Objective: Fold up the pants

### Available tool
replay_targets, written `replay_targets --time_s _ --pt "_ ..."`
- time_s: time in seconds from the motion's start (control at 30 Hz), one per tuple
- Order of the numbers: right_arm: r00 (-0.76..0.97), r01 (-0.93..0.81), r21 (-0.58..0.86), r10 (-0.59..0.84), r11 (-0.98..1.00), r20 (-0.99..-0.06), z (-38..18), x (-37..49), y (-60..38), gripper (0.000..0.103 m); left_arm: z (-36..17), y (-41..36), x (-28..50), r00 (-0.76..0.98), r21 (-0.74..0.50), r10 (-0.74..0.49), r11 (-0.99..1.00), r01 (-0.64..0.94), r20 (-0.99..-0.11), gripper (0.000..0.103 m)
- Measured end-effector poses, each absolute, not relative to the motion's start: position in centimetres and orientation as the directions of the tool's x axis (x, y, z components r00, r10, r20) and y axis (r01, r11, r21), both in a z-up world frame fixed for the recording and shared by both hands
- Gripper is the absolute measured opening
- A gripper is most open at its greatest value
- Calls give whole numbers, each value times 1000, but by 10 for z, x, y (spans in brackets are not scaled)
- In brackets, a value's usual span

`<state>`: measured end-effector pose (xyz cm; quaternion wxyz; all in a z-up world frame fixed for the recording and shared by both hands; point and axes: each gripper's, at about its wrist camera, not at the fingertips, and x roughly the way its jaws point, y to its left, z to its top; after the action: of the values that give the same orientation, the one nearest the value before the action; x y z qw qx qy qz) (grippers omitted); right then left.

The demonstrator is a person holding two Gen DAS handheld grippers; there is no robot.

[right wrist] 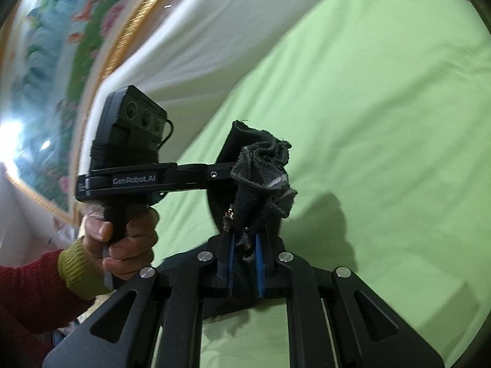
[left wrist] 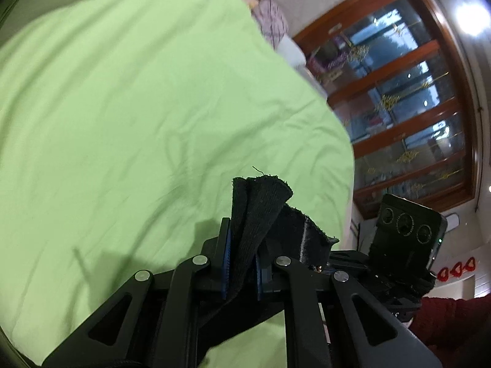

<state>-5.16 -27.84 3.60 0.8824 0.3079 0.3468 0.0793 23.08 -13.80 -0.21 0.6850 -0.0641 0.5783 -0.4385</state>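
Note:
Black pants [left wrist: 257, 208] are bunched between the blue pads of my left gripper [left wrist: 242, 263], which is shut on them and holds them above the green bed sheet [left wrist: 138, 107]. My right gripper [right wrist: 245, 254] is shut on another bunched part of the black pants [right wrist: 260, 178], also lifted above the sheet [right wrist: 383, 122]. The two grippers are close together: the right gripper's body [left wrist: 408, 233] shows just right of the left one, and the left gripper's body [right wrist: 129, 159] shows in the right wrist view, held by a hand in a red sleeve. The rest of the pants hangs below, hidden.
A wooden cabinet with glass doors [left wrist: 399, 107] stands beyond the bed's right edge. A pinkish cloth [left wrist: 270, 18] lies at the far corner of the bed. A white headboard or wall panel [right wrist: 190, 46] and a gold-framed picture [right wrist: 61, 61] flank the bed's left side.

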Motion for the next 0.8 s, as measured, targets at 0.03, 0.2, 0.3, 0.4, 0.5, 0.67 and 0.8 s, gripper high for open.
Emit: replay_targets --time_s 0.03,0.2,0.3,0.4,0.5,0.67,0.8 --pt "744 50 601 372 797 -555 39 -50 -273 12 5 -128 227 -36 -600 -688 606 523 -725 11" --pt "712 -67 612 467 788 -524 51 -44 -239 12 28 -72 205 48 -629 -733 613 478 -678 11" --pt "671 -120 610 516 784 -532 49 -37 -216 12 35 -44 190 94 -619 -728 636 461 -679 11" --pt "631 -154 611 553 777 -545 44 -30 -197 12 36 -17 175 144 -614 -720 664 427 -679 11" --pt "582 -177 620 589 764 -560 34 -21 -178 12 30 7 164 181 -623 -713 687 374 -677 10" --pt "510 -187 640 630 745 -585 11 -8 -154 12 11 42 151 219 -637 -698 714 291 -682 9" --pt "461 -198 619 630 760 -625 -6 -2 -136 13 -8 69 143 236 -649 -687 727 226 -687 9"
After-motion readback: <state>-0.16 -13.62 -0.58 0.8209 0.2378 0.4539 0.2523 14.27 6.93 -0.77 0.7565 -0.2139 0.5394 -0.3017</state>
